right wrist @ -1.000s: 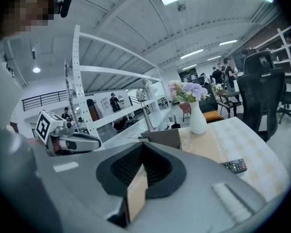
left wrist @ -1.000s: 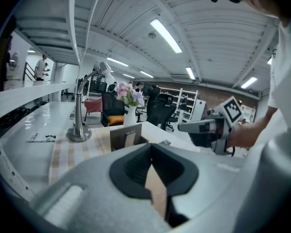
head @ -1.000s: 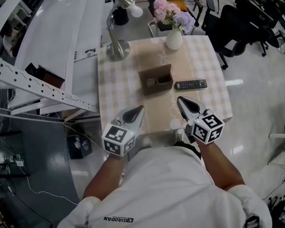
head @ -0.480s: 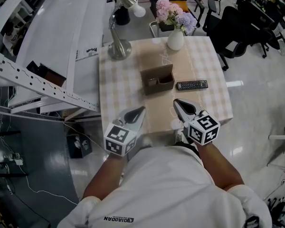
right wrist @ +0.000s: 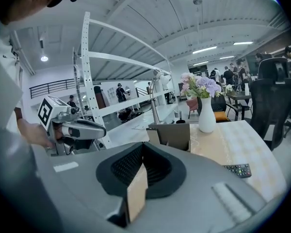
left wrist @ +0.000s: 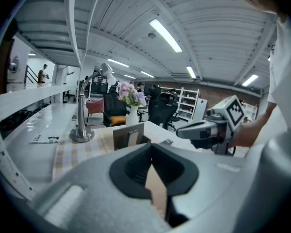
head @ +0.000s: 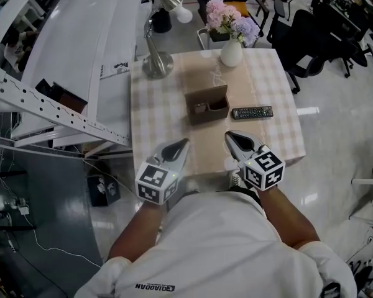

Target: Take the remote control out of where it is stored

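Observation:
The black remote control (head: 252, 112) lies flat on the checked tablecloth, just right of the brown open-topped storage box (head: 206, 104). It also shows low on the right in the right gripper view as the remote (right wrist: 238, 169), with the box (right wrist: 173, 136) straight ahead. Both grippers hover over the table's near edge, well short of the box and the remote. My left gripper (head: 181, 145) is shut and empty, its jaws (left wrist: 151, 144) closed to a point. My right gripper (head: 231, 136) is also shut with nothing in it, and its tip (right wrist: 143, 145) points toward the box.
A white vase of flowers (head: 230, 51) stands at the table's far edge and a metal desk lamp (head: 155, 59) at the far left corner. White shelving (head: 62, 73) runs along the left. Office chairs (head: 311, 30) stand on the floor beyond the table (head: 155, 123).
My right gripper has shifted slightly left and rolled a little. The left gripper, the remote and the box have stayed where they were.

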The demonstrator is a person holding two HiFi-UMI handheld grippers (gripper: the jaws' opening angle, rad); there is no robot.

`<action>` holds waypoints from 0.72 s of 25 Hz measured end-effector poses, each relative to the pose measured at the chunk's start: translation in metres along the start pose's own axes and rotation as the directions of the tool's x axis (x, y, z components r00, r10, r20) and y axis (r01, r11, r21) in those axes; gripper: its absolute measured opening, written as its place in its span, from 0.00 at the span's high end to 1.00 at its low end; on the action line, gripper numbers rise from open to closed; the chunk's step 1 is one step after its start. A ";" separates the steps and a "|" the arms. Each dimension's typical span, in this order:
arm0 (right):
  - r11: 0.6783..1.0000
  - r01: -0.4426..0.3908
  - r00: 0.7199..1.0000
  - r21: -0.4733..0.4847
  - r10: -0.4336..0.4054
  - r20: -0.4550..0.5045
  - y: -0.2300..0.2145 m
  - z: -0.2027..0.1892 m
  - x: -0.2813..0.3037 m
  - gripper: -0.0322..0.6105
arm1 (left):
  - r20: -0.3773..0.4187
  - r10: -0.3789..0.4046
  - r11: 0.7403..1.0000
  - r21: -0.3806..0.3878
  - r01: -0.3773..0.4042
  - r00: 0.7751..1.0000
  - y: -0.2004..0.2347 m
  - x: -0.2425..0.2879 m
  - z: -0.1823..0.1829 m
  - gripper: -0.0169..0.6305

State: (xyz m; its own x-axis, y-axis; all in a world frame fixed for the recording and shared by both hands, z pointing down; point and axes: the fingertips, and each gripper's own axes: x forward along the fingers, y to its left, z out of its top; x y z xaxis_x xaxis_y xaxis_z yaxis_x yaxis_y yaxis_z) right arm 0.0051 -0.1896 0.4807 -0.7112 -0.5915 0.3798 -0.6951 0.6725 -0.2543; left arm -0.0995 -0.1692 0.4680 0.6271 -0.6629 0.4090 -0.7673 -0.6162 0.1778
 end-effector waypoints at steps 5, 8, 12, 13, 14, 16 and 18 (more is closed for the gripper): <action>1.000 -0.011 1.000 -0.020 0.010 -0.018 0.000 -0.001 0.007 0.94 | -0.007 0.009 1.000 -0.010 -0.009 1.000 0.005 -0.001 -0.002 0.97; 0.998 -0.017 0.999 -0.054 0.015 -0.044 0.001 -0.004 0.015 0.94 | -0.023 0.013 1.000 -0.016 -0.013 1.000 0.007 0.001 -0.008 0.97; 0.986 -0.006 0.997 -0.166 -0.008 -0.083 -0.006 -0.001 0.033 0.94 | -0.037 0.023 0.999 -0.026 -0.024 0.999 0.011 0.002 -0.012 0.97; 0.980 -0.001 0.996 -0.198 -0.017 -0.089 -0.008 0.001 0.039 0.94 | -0.038 0.027 0.999 -0.027 -0.028 0.999 0.013 0.002 -0.013 0.97; 0.973 0.003 0.995 -0.230 -0.025 -0.093 -0.011 0.004 0.045 0.94 | -0.038 0.031 0.999 -0.029 -0.033 0.999 0.015 0.002 -0.013 0.97; 0.958 0.005 0.995 -0.287 -0.035 -0.098 -0.016 0.012 0.057 0.92 | -0.038 0.041 0.999 -0.033 -0.042 0.998 0.019 0.001 -0.013 0.97; 0.939 -0.009 0.993 -0.343 -0.033 -0.115 -0.019 0.017 0.068 0.90 | -0.037 0.051 0.998 -0.037 -0.053 0.998 0.022 0.000 -0.013 0.97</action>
State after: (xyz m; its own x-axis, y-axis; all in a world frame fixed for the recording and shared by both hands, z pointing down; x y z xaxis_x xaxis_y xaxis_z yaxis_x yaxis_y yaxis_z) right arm -0.0323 -0.2502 0.4959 -0.6715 -0.5581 0.4874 -0.6107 0.7894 0.0626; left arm -0.1183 -0.1775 0.4841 0.5816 -0.6773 0.4506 -0.8036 -0.5643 0.1892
